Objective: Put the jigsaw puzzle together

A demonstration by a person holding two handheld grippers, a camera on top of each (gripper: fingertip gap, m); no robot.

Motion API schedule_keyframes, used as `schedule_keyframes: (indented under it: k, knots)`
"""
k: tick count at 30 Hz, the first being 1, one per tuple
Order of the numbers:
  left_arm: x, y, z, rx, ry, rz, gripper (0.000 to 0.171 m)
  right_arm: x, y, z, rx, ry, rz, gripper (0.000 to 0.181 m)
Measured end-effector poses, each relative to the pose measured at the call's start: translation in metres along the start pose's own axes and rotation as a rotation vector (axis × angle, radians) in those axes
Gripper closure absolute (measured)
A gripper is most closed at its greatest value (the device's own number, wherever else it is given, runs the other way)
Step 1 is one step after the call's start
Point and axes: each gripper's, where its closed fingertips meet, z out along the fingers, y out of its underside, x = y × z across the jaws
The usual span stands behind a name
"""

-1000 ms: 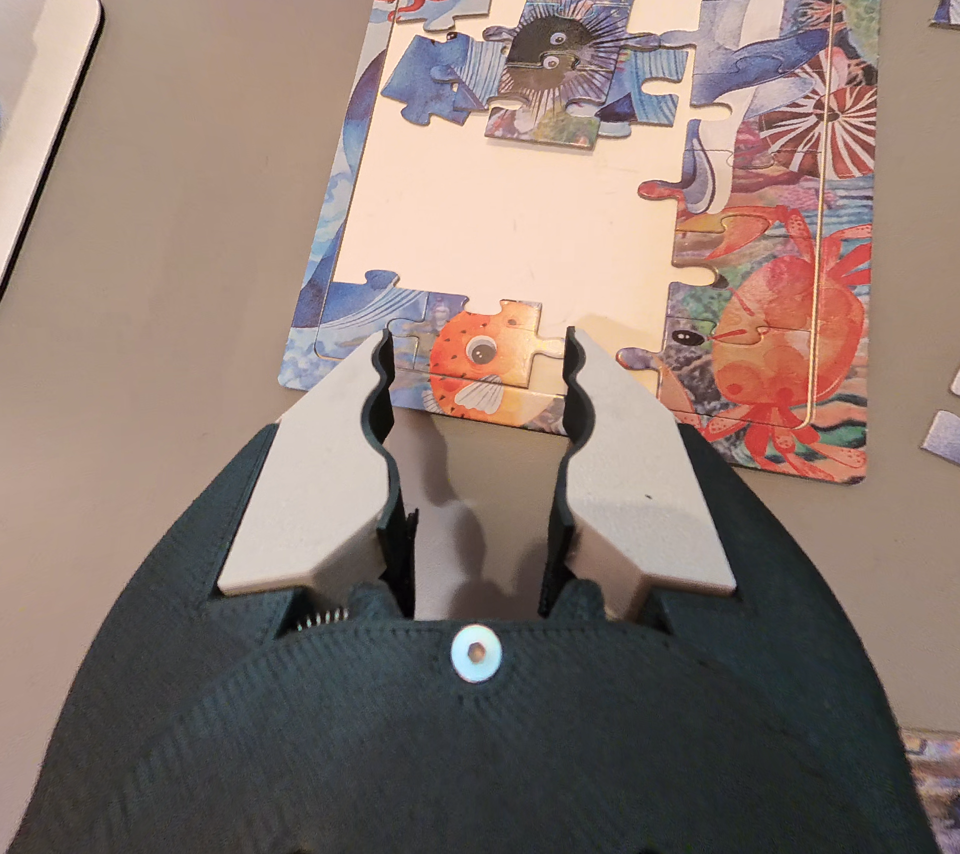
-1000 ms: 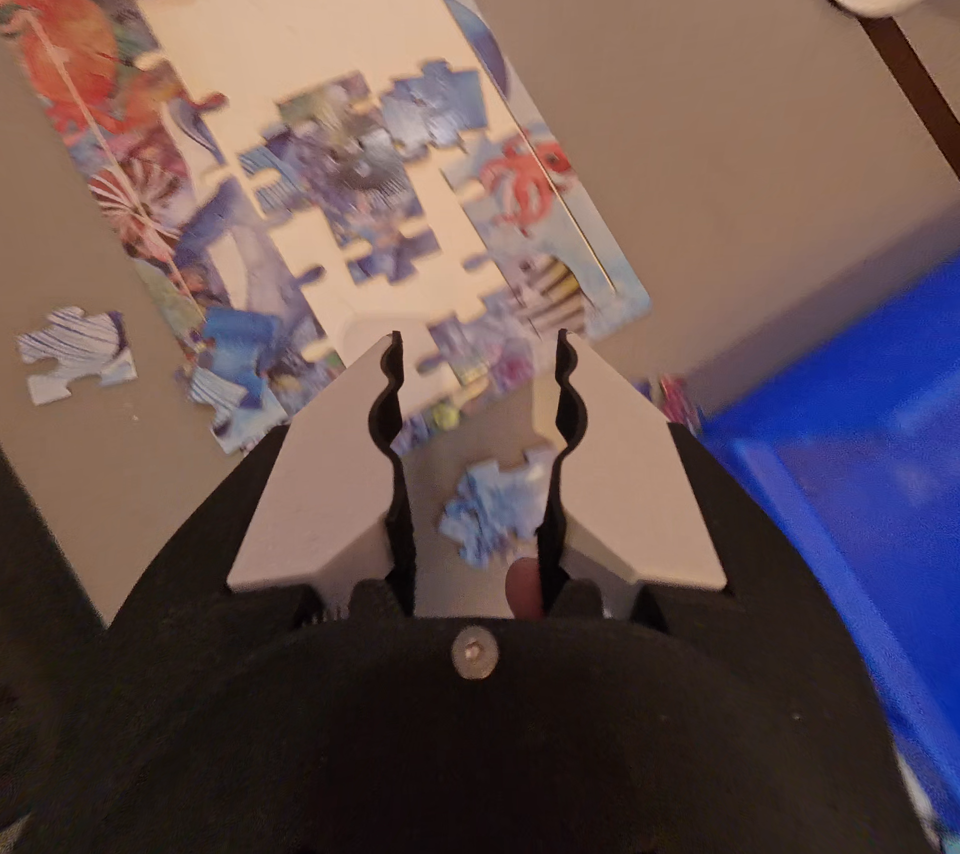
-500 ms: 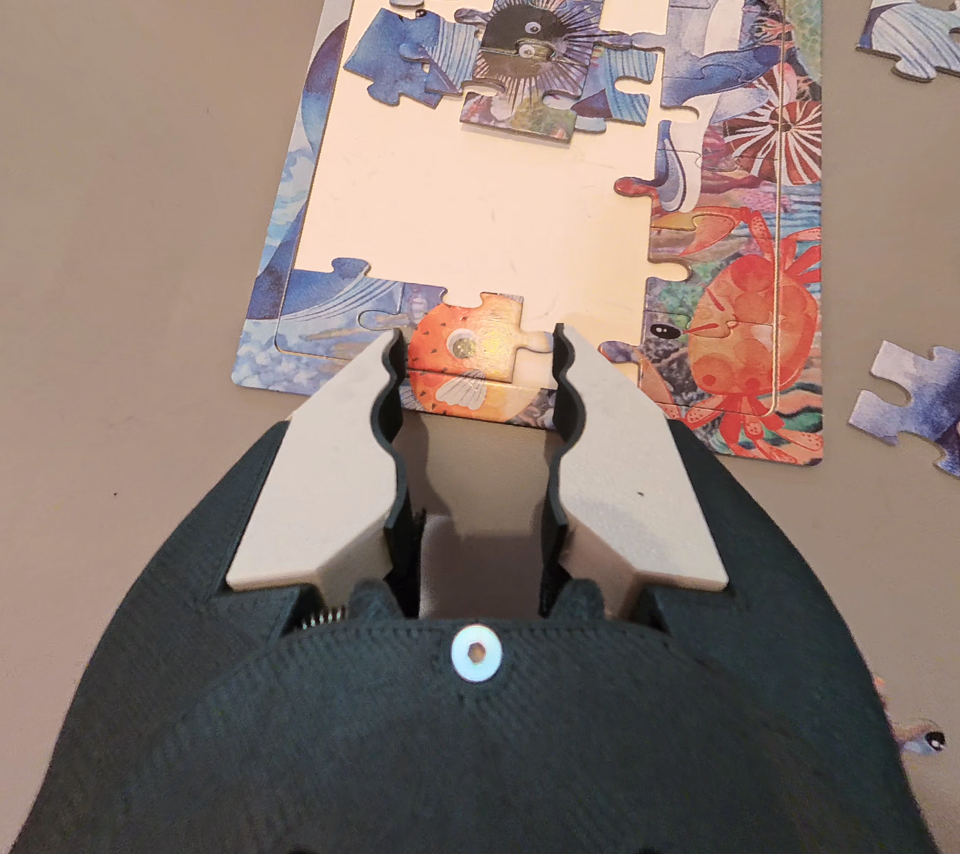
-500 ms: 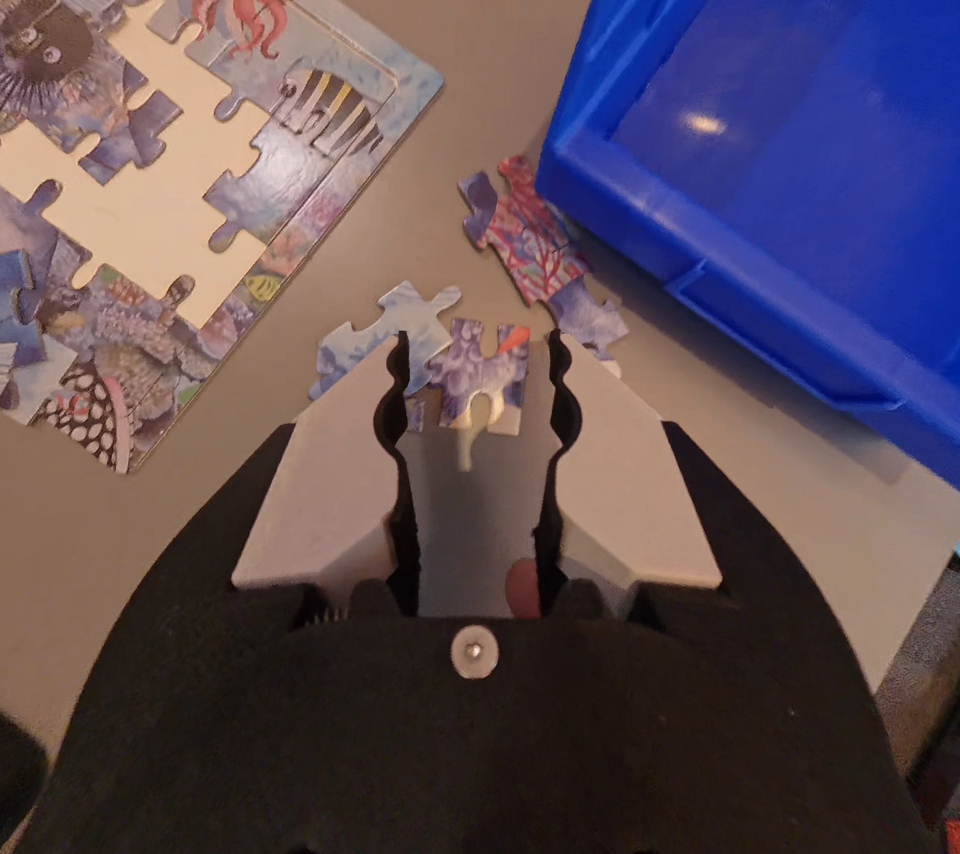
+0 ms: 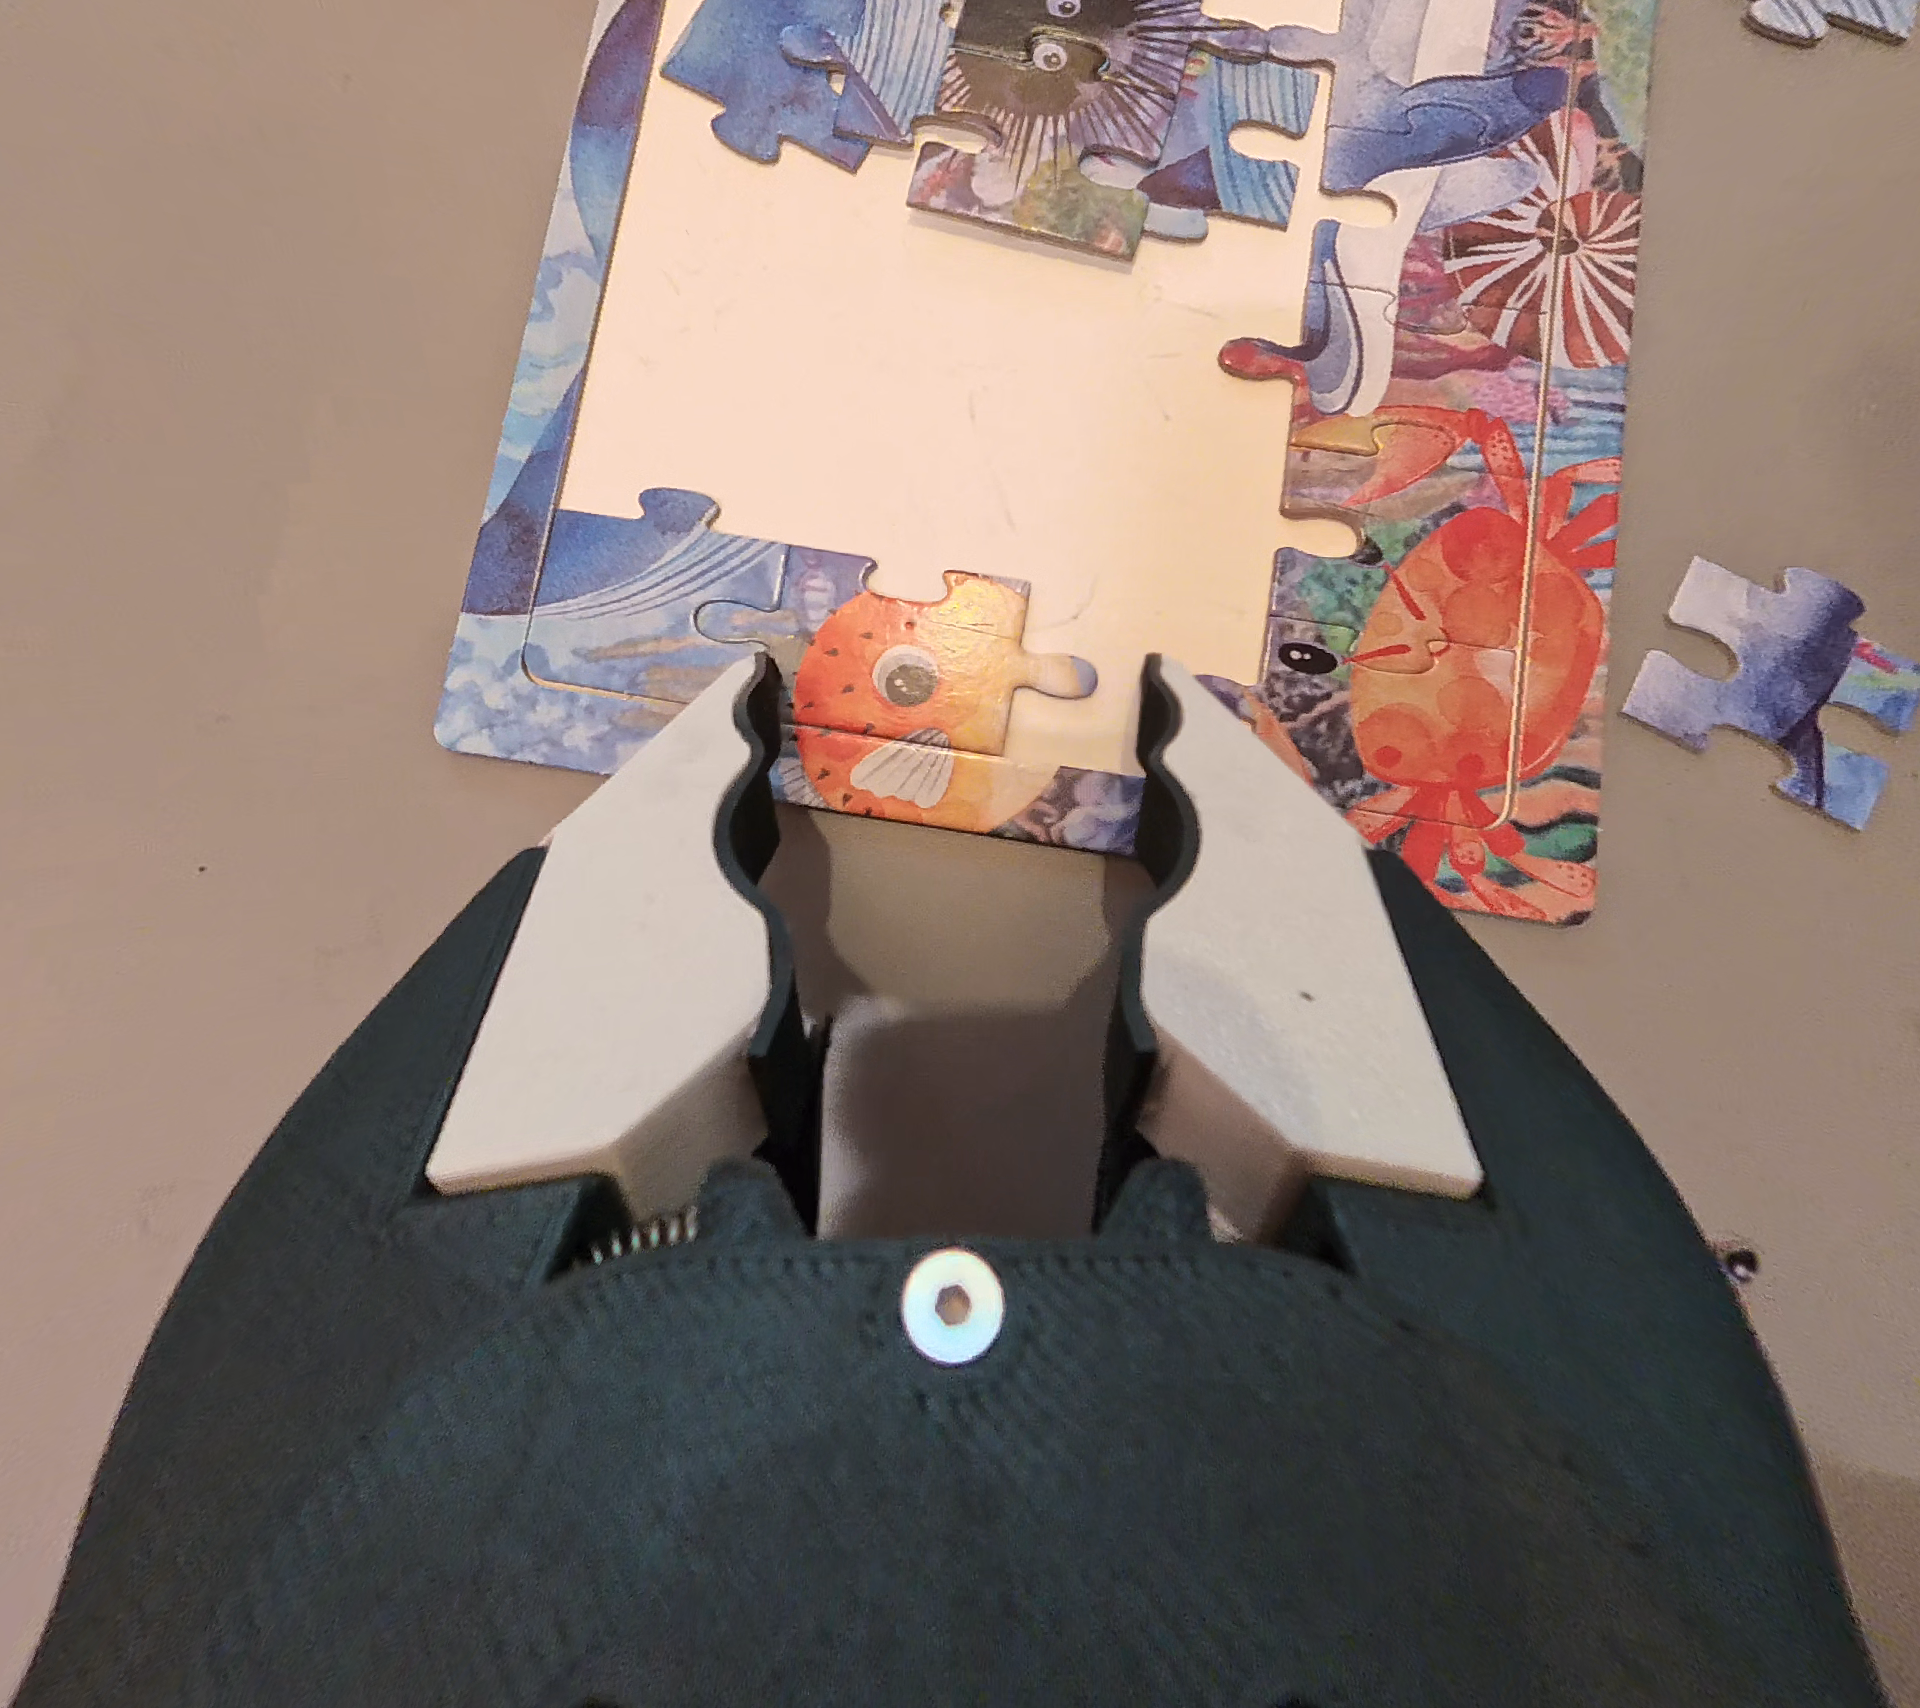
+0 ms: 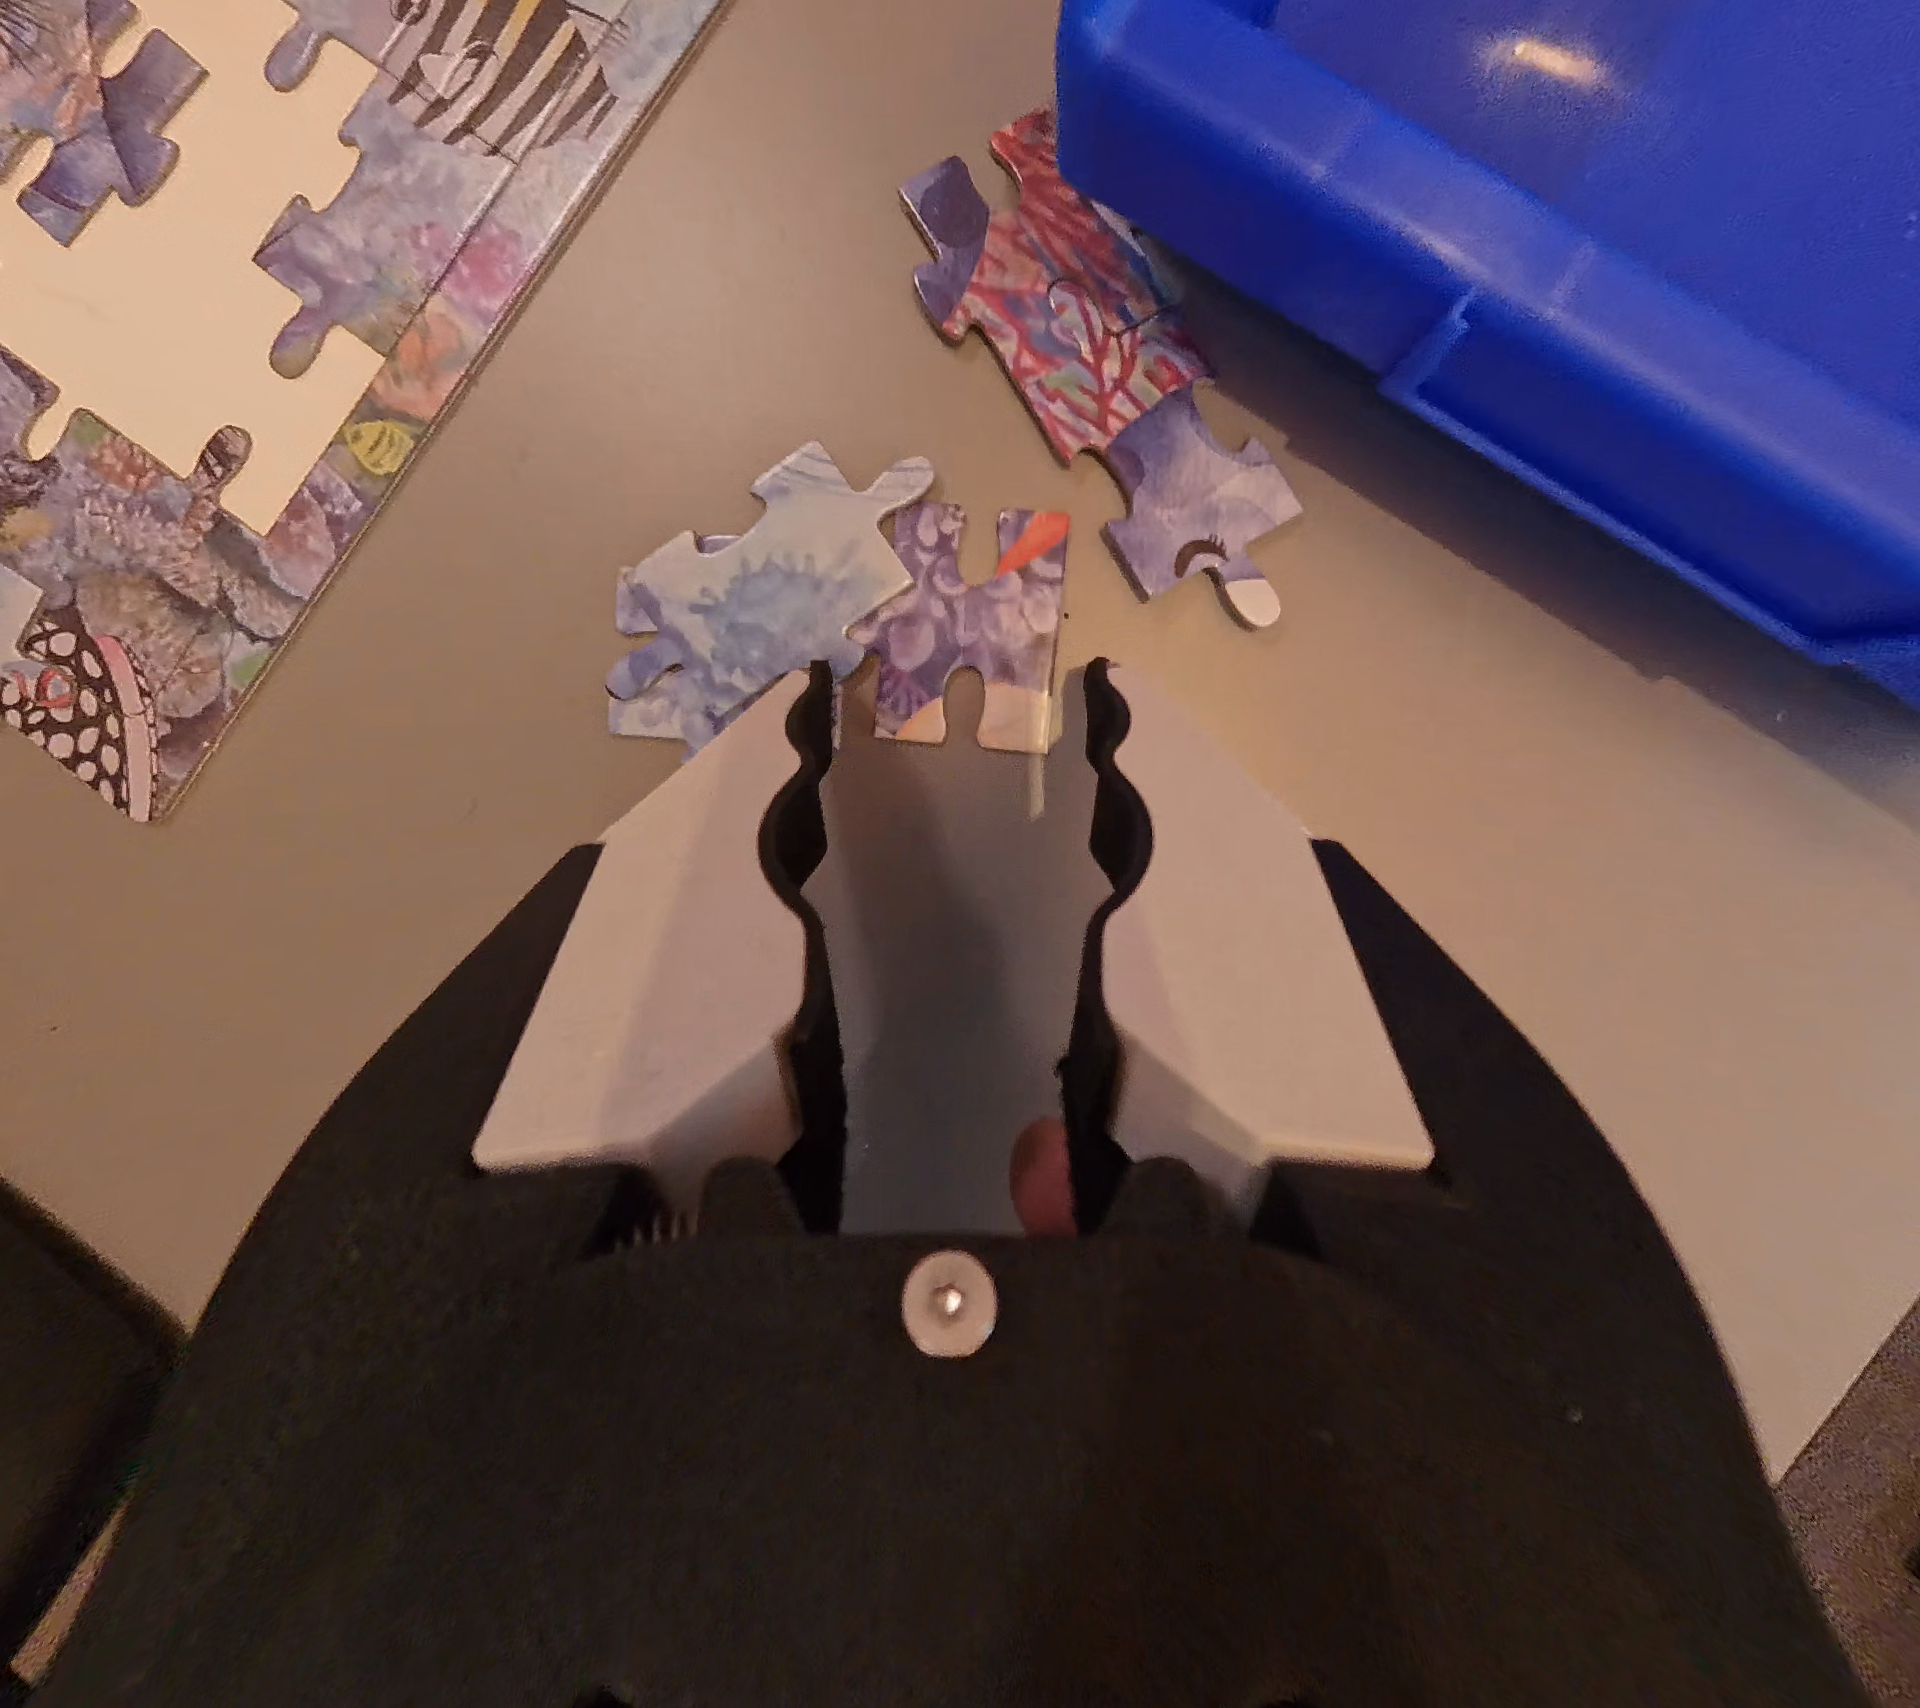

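Hovering over the near short edge of the puzzle board (image 5: 540,370), the left tongs (image 5: 951,671) stand wide with nothing between them, their tips either side of the orange pufferfish piece (image 5: 925,671) seated in the board's near row. The board lies flat on the tan worktop (image 5: 260,308), its long axis running straight away from these tongs; its cream middle is bare except for a loose cluster around the black sea-urchin pieces (image 5: 1049,48). Crab pieces (image 5: 1475,650) fill the near right corner of the board, and a purple-blue piece (image 5: 1787,682) lies on the worktop just beside the board's right long edge.

The right tongs (image 6: 951,676) are also parted and empty, the tips flanking the near edge of a purple piece with an orange tip (image 6: 966,619) lying flat on the worktop. A pale blue piece (image 6: 758,598) overlaps its left side. Farther out, a joined strip of red coral pieces (image 6: 1081,318) runs slantwise away to the left, its far end touching the blue bin (image 6: 1299,183). The board's corner with the striped fish (image 6: 499,48) sits well to the left
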Motion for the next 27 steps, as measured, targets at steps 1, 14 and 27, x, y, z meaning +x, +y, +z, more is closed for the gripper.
schedule_keyframes:
  k: [1,14,27]
  knots:
    - [0.0,0.0,0.0,-0.003,-0.003,0.002,0.103,0.002,0.0,0.0,0.008,0.001,0.009,0.133]
    - [0.001,0.001,-0.001,-0.004,-0.005,-0.002,0.103,-0.029,-0.004,-0.002,0.022,-0.099,-0.054,0.097]
    - [0.0,0.0,0.0,-0.003,-0.007,-0.001,0.103,-0.006,-0.002,0.003,0.018,0.029,-0.042,0.15]
